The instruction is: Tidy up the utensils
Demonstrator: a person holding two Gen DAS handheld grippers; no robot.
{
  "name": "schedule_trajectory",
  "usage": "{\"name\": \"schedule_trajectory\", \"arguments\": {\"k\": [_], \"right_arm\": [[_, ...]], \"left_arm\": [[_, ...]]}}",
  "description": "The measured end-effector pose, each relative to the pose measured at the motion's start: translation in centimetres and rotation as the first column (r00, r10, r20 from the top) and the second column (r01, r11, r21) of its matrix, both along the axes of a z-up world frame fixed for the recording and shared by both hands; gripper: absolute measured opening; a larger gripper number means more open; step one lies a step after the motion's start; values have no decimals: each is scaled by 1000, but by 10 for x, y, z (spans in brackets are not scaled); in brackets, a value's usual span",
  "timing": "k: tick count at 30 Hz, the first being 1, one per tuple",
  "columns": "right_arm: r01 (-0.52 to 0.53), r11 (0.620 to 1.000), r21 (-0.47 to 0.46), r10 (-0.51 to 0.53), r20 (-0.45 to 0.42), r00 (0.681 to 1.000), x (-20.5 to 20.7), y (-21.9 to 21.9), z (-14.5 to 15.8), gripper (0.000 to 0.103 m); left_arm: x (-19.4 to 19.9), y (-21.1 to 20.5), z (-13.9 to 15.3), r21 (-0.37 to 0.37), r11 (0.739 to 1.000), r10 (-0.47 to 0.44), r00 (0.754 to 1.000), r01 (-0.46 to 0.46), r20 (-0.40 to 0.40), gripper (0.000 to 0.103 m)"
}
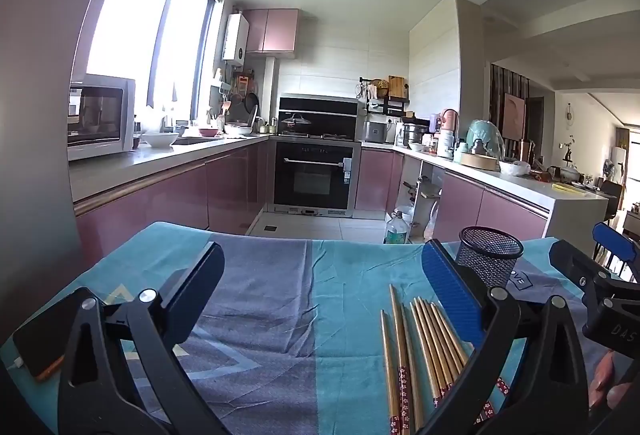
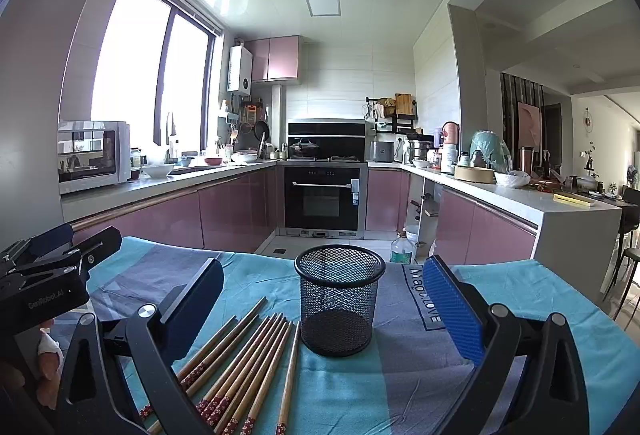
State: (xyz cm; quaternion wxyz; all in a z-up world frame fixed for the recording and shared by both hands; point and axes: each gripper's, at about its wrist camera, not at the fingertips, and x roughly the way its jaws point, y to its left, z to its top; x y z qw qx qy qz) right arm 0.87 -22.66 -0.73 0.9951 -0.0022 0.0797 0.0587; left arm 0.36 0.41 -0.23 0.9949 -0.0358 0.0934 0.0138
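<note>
Several wooden chopsticks [image 2: 248, 355] with red flowered ends lie side by side on the blue-grey cloth [image 2: 400, 387]. A black mesh cup [image 2: 339, 299] stands upright and empty just right of them. My right gripper [image 2: 324, 299] is open, its fingers either side of the cup and well apart from it. My left gripper [image 1: 320, 283] is open too, over bare cloth [image 1: 280, 315]; the chopsticks [image 1: 424, 351] lie under its right finger and the mesh cup [image 1: 490, 261] stands behind that finger. Each gripper shows at the edge of the other's view.
A phone [image 1: 40, 335] with a white cable lies on the cloth at the left. Beyond the table's far edge the floor drops away to a kitchen with pink cabinets, an oven [image 2: 325, 197] and a plastic bottle [image 2: 402, 247] on the floor.
</note>
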Motion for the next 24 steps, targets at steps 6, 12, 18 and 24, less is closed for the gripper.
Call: {"name": "schedule_trajectory", "arguments": {"k": [6,12,18,24], "right_arm": [[3,1000,0,-3,-7,1000,5,1,0,97],[6,1000,-2,-6,-6,1000,5,4,-1,97],[8,1000,-1,-8,-3,1000,6,3,-1,97],[10,1000,0,-10,-1,1000,3,3,-2,97]], "left_arm": [[1,0,-2,-6,1000,1,1000,-1,-2,97],[1,0,-2,-8,1000,-3,1000,3,-3,97],[3,-1,-3,-8,1000,-8,1000,7,-5,97],[3,-1,-4,-9,1000,-9,1000,9,-6,97]]}}
